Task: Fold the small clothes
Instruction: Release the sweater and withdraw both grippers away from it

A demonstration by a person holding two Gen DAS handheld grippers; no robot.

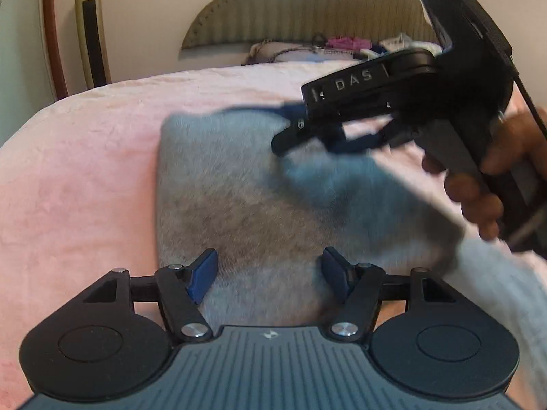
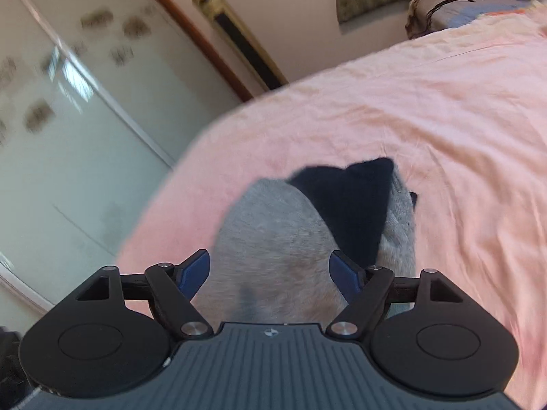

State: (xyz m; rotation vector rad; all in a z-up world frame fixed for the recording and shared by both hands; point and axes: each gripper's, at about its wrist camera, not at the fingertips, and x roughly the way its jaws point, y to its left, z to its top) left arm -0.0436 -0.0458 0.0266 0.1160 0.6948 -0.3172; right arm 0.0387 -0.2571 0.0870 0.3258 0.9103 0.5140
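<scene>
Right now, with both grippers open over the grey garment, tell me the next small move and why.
Probably lower the left gripper and pinch the near edge of the fuzzy grey garment on the pink bedspread. Its jaws stand apart with nothing pinched, and the right gripper grips nothing either.

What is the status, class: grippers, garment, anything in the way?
Left gripper open, right gripper open, neither gripping. Grey garment flat on pink bedspread. Nothing in the way.
</scene>
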